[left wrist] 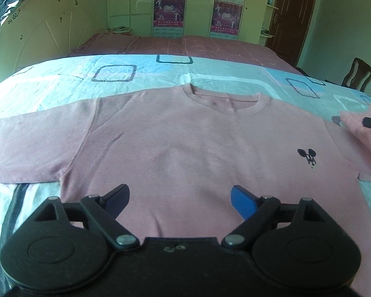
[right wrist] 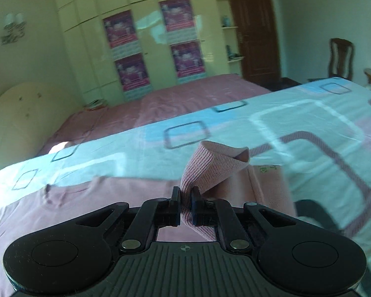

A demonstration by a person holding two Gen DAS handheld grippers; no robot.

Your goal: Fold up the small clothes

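Patterned bedspread (left wrist: pixel 61 84) under pink sweater (left wrist: pixel 185 148); chair (left wrist: pixel 357 74) beyond.

Matt ribbed pink knit sweater (left wrist: pixel 185 148)

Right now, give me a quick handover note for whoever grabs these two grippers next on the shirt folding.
Left gripper: open, empty, hovering over the lower middle of the pink shirt.
Right gripper: shut on the shirt's sleeve, lifted off the bedsheet.
Shirt lies face up and flat on the bedsheet, collar away from you, other sleeve spread out flat.
Done: one sleeve picked up. No fold is laid yet.
Left: probably bring the held sleeve in over the body, fold the other sleeve, then fold the body.
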